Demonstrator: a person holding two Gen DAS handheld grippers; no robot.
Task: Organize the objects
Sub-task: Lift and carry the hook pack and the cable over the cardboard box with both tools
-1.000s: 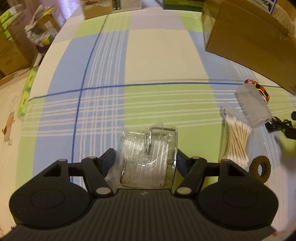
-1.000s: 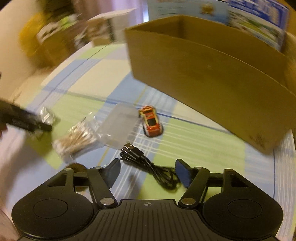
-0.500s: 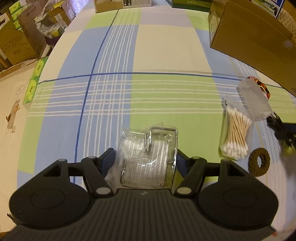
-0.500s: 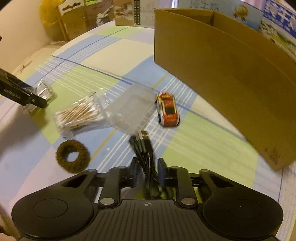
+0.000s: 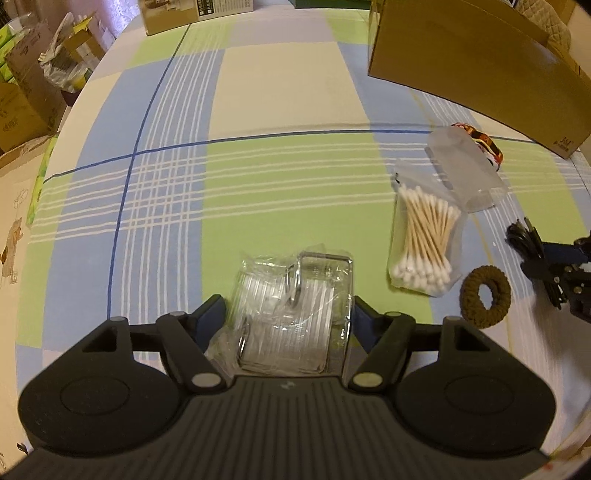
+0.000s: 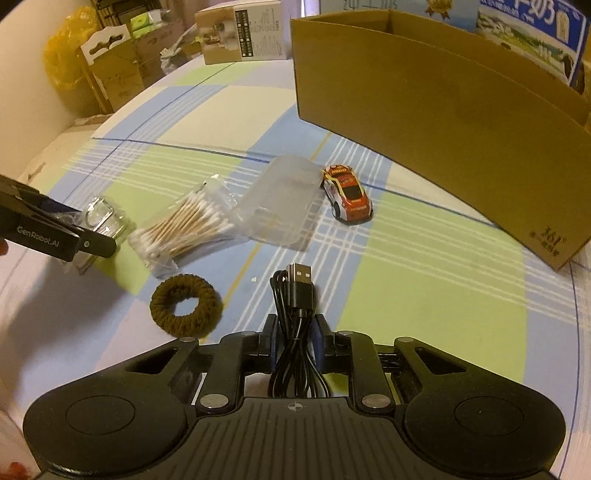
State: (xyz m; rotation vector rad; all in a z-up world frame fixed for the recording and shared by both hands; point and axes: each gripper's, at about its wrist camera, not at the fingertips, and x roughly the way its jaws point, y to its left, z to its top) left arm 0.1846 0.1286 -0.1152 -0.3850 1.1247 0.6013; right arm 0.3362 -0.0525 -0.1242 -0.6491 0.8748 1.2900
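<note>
My left gripper [image 5: 290, 314] is shut on a clear plastic packet with a metal hook [image 5: 295, 314], resting on the checked cloth; the packet also shows in the right wrist view [image 6: 101, 216]. My right gripper [image 6: 295, 332] is shut on a coiled black USB cable [image 6: 295, 295], its plug pointing forward. A bag of cotton swabs [image 5: 424, 240], a clear plastic case [image 5: 465, 173], a brown hair tie [image 5: 484, 295] and an orange toy car [image 6: 347, 197] lie between the grippers. A brown cardboard box [image 6: 443, 122] stands behind the car.
The checked cloth [image 5: 258, 177] covers the surface. Printed boxes [image 6: 243, 33] stand at the far edge. Cartons and bags [image 5: 33, 85] sit on the floor to the left, beyond the cloth's edge.
My right gripper closed on the black cable and has drawn it back and up from the cloth. My left gripper stays shut on the packet and has barely moved.
</note>
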